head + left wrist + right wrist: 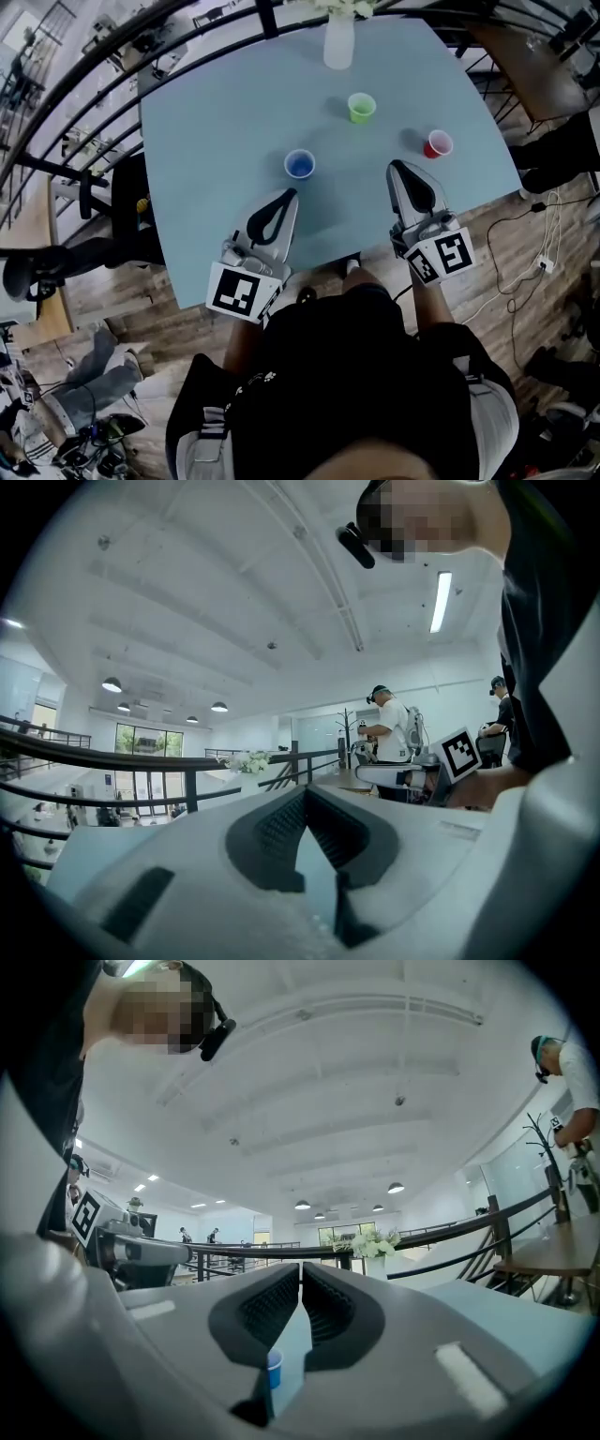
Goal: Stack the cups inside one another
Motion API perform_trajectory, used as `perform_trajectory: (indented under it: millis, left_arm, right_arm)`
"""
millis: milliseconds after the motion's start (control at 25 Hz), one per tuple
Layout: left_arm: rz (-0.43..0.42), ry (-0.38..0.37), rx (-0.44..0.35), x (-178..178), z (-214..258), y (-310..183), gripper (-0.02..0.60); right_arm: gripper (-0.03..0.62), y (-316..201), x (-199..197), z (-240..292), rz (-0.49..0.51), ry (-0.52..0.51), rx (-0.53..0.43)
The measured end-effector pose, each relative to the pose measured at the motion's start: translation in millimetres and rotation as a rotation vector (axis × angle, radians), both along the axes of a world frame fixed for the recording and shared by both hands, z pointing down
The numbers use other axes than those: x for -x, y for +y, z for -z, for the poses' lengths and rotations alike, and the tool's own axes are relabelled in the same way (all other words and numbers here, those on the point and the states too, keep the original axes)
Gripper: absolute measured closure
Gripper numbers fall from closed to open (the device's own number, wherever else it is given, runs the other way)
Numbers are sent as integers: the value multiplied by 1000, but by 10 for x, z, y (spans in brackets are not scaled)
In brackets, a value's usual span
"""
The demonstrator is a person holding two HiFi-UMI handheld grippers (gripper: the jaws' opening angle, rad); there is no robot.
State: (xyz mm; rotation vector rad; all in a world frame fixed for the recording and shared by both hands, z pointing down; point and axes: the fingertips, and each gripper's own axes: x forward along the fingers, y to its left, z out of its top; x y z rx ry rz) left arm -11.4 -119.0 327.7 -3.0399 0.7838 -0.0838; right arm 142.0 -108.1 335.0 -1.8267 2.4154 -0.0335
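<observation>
Three small cups stand apart on the light blue table [216, 122]: a blue cup [299, 164] near the middle, a green cup [361, 107] farther back, and a red cup [438, 143] to the right. My left gripper [290, 193] hovers over the near table just short of the blue cup, shut and empty. My right gripper [395, 166] is level over the table, a little near and left of the red cup, also shut with nothing in it. In the right gripper view the blue cup [273, 1370] shows through the gap under the closed jaws [300, 1266]. The left gripper view shows closed jaws [305, 791] and no cup.
A clear vase with white flowers [338, 36] stands at the table's far edge. A dark railing [112, 56] curves behind the table. Cables lie on the wooden floor [525, 253] at the right. Other people stand by a far table [389, 728].
</observation>
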Motion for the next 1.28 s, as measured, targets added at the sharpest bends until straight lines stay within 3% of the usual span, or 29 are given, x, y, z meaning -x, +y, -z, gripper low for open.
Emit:
perform_trajectory:
  millis: [880,1280]
  left_arm:
    - [237,-49,51,-402,7,-699,598]
    - [346,-85,82,-410,-144,-919,598]
  right_arm:
    - [501,-1266,-659,-722,65,10,151]
    - [395,-1759,-831,-1200,70,29,237]
